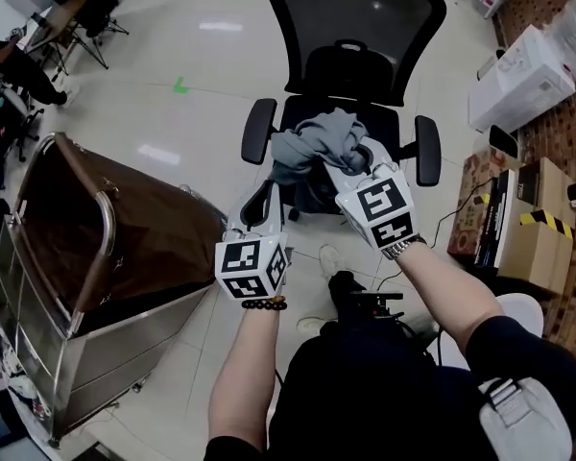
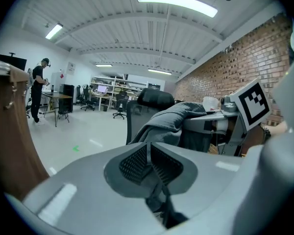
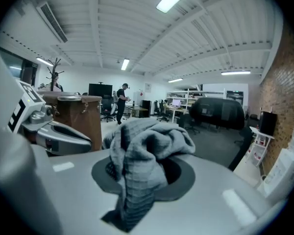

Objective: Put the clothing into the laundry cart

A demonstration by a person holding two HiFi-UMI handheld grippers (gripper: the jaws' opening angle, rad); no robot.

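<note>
grey and bunched, the garment (image 1: 317, 142) hangs just over the seat of a black chair (image 1: 357, 27), pinched in the right gripper (image 1: 353, 166). in the right gripper view the jaws are clamped on a thick ribbed fold, which bulges up over the pads and trails down between them. the left gripper (image 2: 148, 159) sits lower and to the left of the right one, near it but apart from the garment. its ribbed pads are pressed together with nothing showing between them. both grippers point roughly level, toward the chair. the cart (image 1: 125, 339) stands just left of the left gripper, apart from the garment: a steel frame with a brown liner (image 1: 144, 229), open at the top. the chair faces the person, an armrest on either side of its seat. pale glossy floor (image 1: 202, 75) lies all round. boxes (image 1: 533, 224) are stacked at the right by a brick wall (image 2: 225, 67). far off, a person (image 3: 122, 102) stands near some desks.
</note>
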